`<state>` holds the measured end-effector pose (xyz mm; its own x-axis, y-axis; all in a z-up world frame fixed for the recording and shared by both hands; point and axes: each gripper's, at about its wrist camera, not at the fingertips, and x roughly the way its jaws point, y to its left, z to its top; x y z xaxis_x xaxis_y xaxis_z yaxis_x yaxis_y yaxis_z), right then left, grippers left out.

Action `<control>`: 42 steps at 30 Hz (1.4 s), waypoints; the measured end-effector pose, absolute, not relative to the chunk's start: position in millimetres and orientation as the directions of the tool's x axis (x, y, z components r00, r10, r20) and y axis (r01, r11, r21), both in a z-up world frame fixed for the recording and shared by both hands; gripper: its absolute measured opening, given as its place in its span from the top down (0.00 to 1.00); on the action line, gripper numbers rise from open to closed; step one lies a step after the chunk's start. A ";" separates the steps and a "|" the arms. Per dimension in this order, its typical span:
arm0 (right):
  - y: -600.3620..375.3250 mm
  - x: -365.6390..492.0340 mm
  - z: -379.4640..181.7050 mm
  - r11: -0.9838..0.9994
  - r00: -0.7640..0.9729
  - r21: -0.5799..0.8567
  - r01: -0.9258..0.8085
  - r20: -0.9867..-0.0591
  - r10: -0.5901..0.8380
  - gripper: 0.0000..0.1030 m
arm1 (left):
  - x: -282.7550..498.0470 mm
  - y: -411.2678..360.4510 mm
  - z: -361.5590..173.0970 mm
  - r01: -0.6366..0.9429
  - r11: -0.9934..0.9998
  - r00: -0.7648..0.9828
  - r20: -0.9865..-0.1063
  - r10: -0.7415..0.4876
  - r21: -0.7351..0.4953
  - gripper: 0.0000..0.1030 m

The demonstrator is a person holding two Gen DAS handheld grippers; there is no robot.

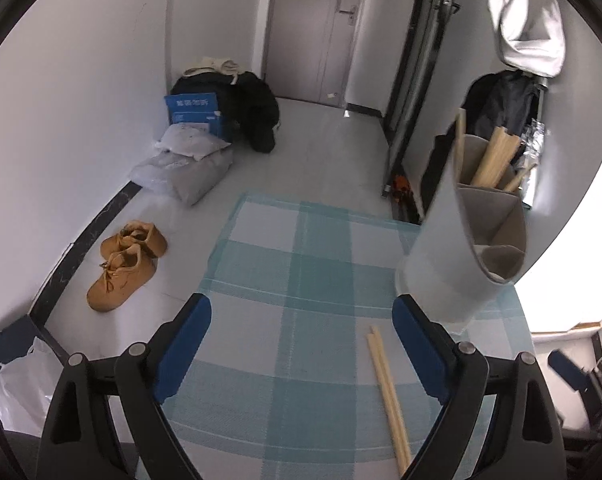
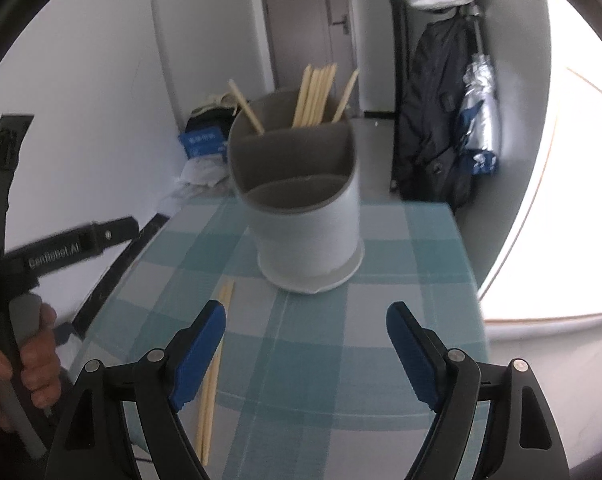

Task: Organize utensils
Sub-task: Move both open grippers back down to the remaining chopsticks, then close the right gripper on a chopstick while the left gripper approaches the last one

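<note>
A pale room with grey floor and a closed door [image 1: 333, 28] surrounds a table [image 1: 285, 280] under a blue-checked cloth, its near edge cut off by both views. On it stands one grey utensil holder [image 2: 305, 216] with three compartments; the rear one holds about seven chopsticks [image 2: 313, 96], though blur makes the count uncertain. Two loose chopsticks [image 1: 387, 396] lie flat together just beside the holder, partly hidden behind the right gripper's finger. The left gripper [image 1: 301, 352] and right gripper [image 2: 305, 352] both hang released, nothing between them. Two tan shoes [image 1: 127, 264] sit on the floor.
</note>
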<state>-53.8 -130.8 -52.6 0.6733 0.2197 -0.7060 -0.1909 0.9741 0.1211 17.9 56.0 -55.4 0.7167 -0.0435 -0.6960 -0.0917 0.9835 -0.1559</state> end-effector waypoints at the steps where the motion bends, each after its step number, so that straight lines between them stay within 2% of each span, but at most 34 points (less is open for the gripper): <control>1: -127.1 -49.5 -57.9 0.969 0.648 0.137 -0.205 -0.723 0.240 0.20 | 18.3 59.3 -54.7 -0.103 0.983 0.720 -0.693 -0.033 -0.154 0.13; 5: -112.4 -36.8 -78.5 0.957 0.564 0.176 -0.231 -0.777 0.279 0.20 | 19.3 68.9 -53.4 -0.133 0.980 0.725 -0.689 -0.008 -0.151 0.13; 12: -79.6 -26.5 -101.9 0.947 0.487 0.105 -0.304 -0.837 0.249 0.21 | 19.9 91.0 -63.1 -0.161 0.972 0.709 -0.706 -0.006 -0.169 0.13; 19: -65.1 -25.2 -120.9 0.950 0.450 0.036 -0.311 -0.874 0.181 0.36 | 21.2 104.3 -70.1 -0.185 0.964 0.687 -0.726 -0.010 -0.188 0.13; 28: -49.4 -29.7 -117.2 0.941 0.452 0.000 -0.338 -0.877 0.163 0.41 | 22.4 109.5 -70.8 -0.182 0.957 0.675 -0.736 -0.044 -0.224 0.13; 30: -40.2 -28.9 -118.5 0.930 0.450 -0.044 -0.365 -0.883 0.135 0.47 | 23.0 109.0 -70.9 -0.178 0.959 0.674 -0.737 -0.045 -0.222 0.13; 33: -31.4 -26.3 -118.2 0.927 0.456 -0.078 -0.366 -0.883 0.106 0.48 | 22.9 108.3 -71.4 -0.176 0.960 0.668 -0.743 -0.047 -0.219 0.13; 36: -25.5 -22.6 -118.2 0.925 0.443 -0.054 -0.376 -0.887 0.128 0.59 | 24.4 110.0 -72.8 -0.181 0.957 0.659 -0.750 -0.054 -0.228 0.13; 38: -22.7 -25.6 -118.5 0.918 0.423 -0.028 -0.396 -0.893 0.155 0.77 | 24.8 109.7 -73.2 -0.181 0.957 0.658 -0.751 -0.052 -0.225 0.13; 40: -19.6 -30.0 -117.9 0.906 0.404 -0.015 -0.422 -0.898 0.173 0.82 | 25.5 110.0 -73.3 -0.183 0.958 0.656 -0.753 -0.048 -0.219 0.13; 42: -21.0 -32.4 -114.6 0.889 0.374 -0.006 -0.458 -0.909 0.186 0.83 | 26.0 110.3 -74.6 -0.181 0.956 0.649 -0.758 -0.059 -0.229 0.13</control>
<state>-32.4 -21.0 -114.6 0.3736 0.1861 -0.9087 -0.4582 0.8888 -0.0063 26.0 110.3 -74.6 0.6493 -0.0588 -0.7582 -0.1811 0.9564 -0.2293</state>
